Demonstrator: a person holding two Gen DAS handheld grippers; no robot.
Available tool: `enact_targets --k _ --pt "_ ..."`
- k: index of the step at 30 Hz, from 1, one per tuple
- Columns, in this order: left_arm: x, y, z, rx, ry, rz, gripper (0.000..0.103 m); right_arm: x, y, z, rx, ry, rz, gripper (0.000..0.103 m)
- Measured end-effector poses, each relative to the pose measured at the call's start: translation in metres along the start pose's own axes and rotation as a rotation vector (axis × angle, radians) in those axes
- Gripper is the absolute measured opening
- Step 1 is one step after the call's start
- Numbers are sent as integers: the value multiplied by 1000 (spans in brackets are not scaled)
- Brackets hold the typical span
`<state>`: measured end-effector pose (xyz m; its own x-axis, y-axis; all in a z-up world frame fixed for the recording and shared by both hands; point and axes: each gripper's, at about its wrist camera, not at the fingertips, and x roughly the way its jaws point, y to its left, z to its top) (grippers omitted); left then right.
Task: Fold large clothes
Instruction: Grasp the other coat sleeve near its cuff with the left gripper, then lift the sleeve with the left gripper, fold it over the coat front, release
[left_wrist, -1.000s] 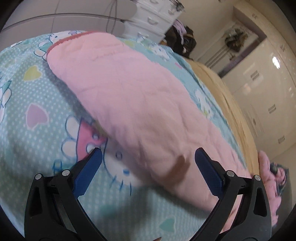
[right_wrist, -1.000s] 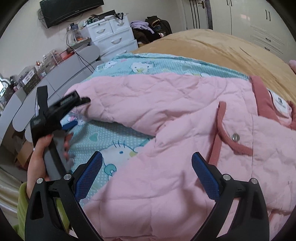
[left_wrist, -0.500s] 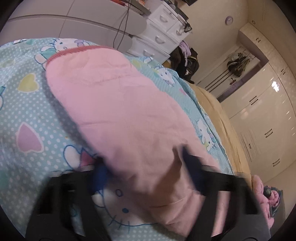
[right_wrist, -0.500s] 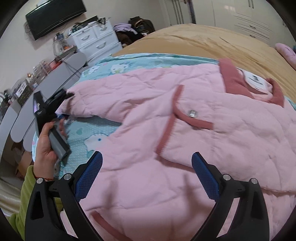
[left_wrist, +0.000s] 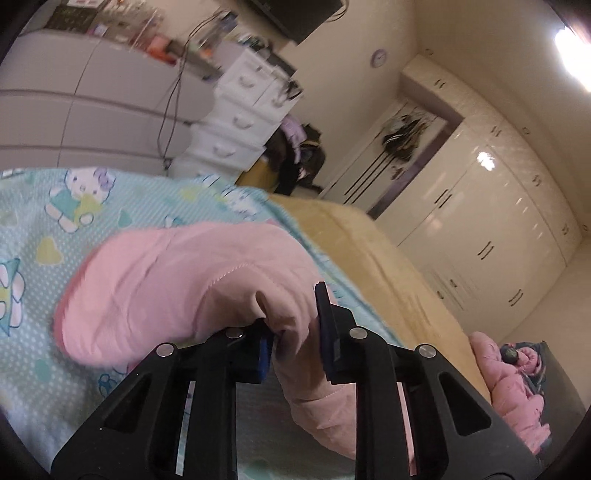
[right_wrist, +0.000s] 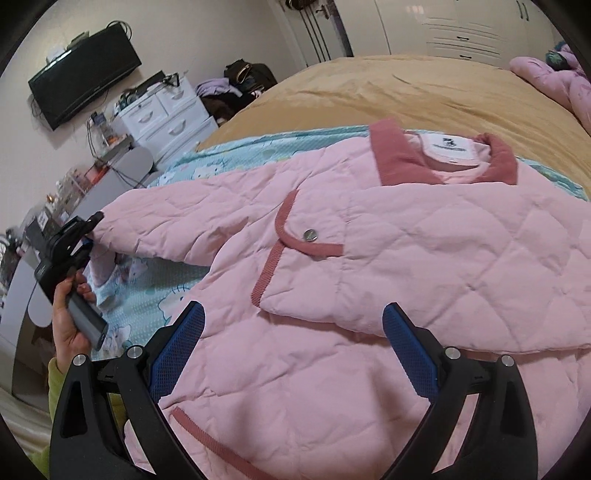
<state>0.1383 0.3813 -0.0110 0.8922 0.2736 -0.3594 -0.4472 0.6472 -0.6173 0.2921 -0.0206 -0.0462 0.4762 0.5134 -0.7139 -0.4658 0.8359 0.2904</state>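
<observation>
The pink quilted jacket (right_wrist: 369, 258) lies spread on the bed (right_wrist: 424, 85). The left tongs (left_wrist: 293, 332), having just closed, pinch its sleeve (left_wrist: 177, 291) at lower centre, evidently to fold it inward. The right tongs (right_wrist: 291, 350) hover agape, empty, above the body.

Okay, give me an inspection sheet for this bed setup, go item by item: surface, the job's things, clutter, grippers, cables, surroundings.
Surface: bed with tan cover; teal cartoon sheet under the work.
Job's things: pink quilted jacket spread flat, collar far side; sleeve raised off the sheet.
Clutter: pink bundle at the bed's far corner.
Grippers: left gripper just closed on the sleeve; right gripper open above the jacket front.
Cables: cords hanging by the white drawers.
Surroundings: wall TV, wardrobes.
</observation>
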Motion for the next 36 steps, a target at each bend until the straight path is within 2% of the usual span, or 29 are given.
enact_targets --k 8,14,21,31,36 --pt "-35 -45 -3 63 -51 -75 12 -34 -26 -6 52 -48 -3 96" --pt "-57 -84 -5 124 -82 -103 12 -59 -56 -12 112 -83 -25 96" --pt "-75 -147 -24 287 -90 -141 12 -81 -81 -24 184 -117 -24 96" --pt "-85 -211 -64 447 -29 -231 11 -120 -112 -38 243 -170 -26 96" --pt "-85 -244 -98 544 21 -285 11 -135 -130 -44 271 -192 -34 96"
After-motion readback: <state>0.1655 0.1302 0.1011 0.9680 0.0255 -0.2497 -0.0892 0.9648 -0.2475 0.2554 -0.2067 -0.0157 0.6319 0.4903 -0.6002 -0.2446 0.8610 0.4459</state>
